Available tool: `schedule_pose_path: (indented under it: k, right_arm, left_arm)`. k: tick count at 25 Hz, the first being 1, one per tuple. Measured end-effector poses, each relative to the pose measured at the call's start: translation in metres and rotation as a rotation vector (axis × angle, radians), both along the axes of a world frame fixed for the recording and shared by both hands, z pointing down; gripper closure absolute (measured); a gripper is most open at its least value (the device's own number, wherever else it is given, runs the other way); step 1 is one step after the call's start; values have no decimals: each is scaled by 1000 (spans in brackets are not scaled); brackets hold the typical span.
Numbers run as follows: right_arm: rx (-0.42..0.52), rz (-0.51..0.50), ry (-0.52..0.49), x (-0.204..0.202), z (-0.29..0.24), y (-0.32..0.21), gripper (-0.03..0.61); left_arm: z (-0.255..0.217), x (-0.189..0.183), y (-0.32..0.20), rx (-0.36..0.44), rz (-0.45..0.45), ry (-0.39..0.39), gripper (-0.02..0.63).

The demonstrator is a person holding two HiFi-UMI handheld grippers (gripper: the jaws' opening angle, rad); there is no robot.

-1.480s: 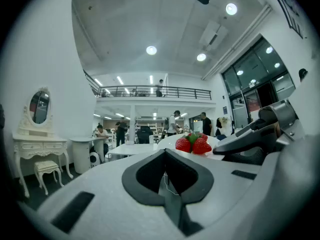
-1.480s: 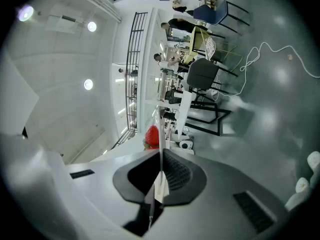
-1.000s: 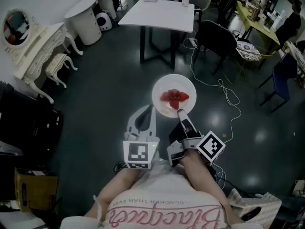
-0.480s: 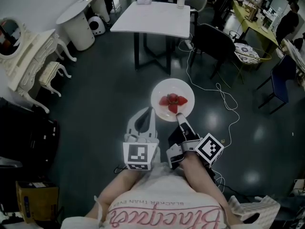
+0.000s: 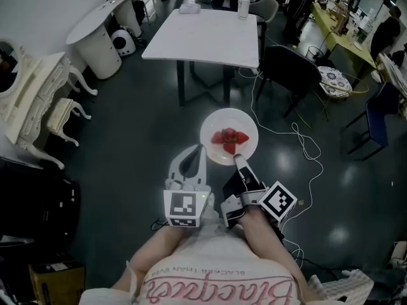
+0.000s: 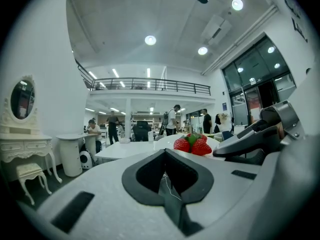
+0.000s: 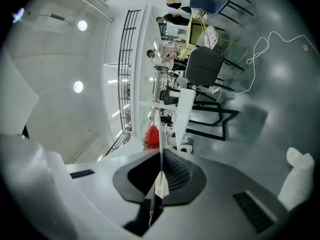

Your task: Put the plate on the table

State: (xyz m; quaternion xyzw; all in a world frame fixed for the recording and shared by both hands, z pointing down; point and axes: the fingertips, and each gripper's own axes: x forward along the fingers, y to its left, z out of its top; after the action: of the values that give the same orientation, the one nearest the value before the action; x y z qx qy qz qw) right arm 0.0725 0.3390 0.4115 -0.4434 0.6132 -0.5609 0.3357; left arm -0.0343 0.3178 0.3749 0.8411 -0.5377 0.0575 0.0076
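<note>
transport is the step in hand: the white plate (image 5: 211,127), carrying a few strawberries (image 5: 229,136), hangs in the air over the dark floor (image 5: 127,138), well short of the white table (image 5: 203,37) that stands farther ahead. the right gripper (image 5: 238,161) has its fingers clenched on the plate's near rim, and the right gripper view shows that thin rim edge-on between them, with a red berry just beyond. the left gripper (image 5: 200,150) rides just beside the plate on its left, apart from it, its fingers pressed together on nothing; its own view looks past the closed tips toward the berries and the table. judged from this, the plate is not yet set down. the next move calls for bringing it over the tabletop, kept level so the berries do not roll, and lowering it onto a bare stretch away from the can (image 5: 243,6) at the far edge. a dark chair (image 5: 289,62) and a loose white cable (image 5: 299,132) lie to the right of the path and could trip the approach.
</note>
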Motion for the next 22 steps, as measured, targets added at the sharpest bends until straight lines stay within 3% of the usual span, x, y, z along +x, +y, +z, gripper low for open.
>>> schedule_pose_path:
  k: [11, 22]
  right_arm:
    - [-13, 10, 13, -25, -5, -116, 568]
    - [-53, 0, 26, -29, 14, -183, 568]
  left_arm:
    - [0, -31, -116, -16, -21, 64, 609]
    - [22, -39, -183, -61, -38, 93, 609]
